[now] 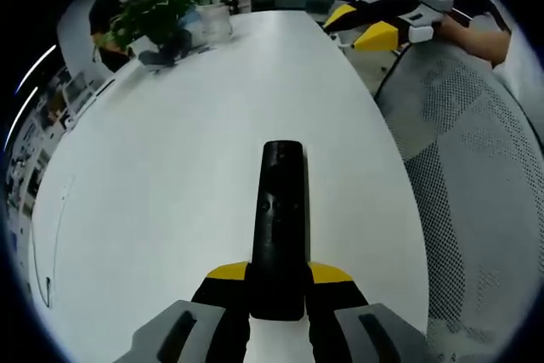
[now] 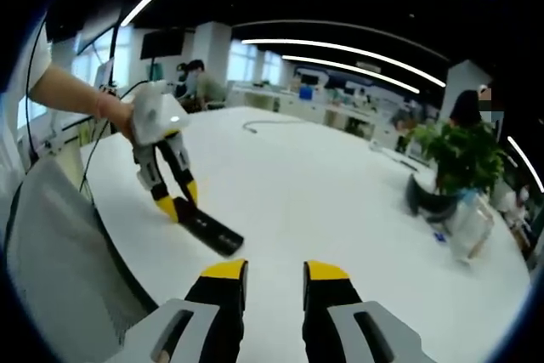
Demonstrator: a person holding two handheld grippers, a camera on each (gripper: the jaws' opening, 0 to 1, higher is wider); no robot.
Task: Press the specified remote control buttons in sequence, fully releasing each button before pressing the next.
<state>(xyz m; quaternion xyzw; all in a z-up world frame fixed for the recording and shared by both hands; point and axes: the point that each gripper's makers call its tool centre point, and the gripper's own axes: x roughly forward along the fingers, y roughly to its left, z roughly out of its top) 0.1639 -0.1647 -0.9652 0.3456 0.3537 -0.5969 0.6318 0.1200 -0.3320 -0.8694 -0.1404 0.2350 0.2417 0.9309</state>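
Note:
A black remote control [image 1: 281, 218] lies lengthwise on the white table [image 1: 170, 167], its near end clamped between my left gripper [image 1: 279, 275]'s yellow-tipped jaws. In the right gripper view the same remote [image 2: 212, 229] rests flat near the table's left edge, and the left gripper [image 2: 178, 201], held by a person's hand, comes down on its far end. My right gripper [image 2: 276, 271] hovers above the table with its jaws apart and nothing between them. It also appears in the left gripper view as the right gripper [image 1: 361, 26], well beyond the remote at the table's far right edge.
A potted plant [image 2: 463, 155] and a clear plastic container [image 2: 469, 227] stand at one end of the table [image 2: 340, 201]; the plant [image 1: 153, 14] sits far left in the left gripper view. A mesh chair [image 1: 476, 176] stands along the table edge. A cable [image 2: 263, 125] lies further off.

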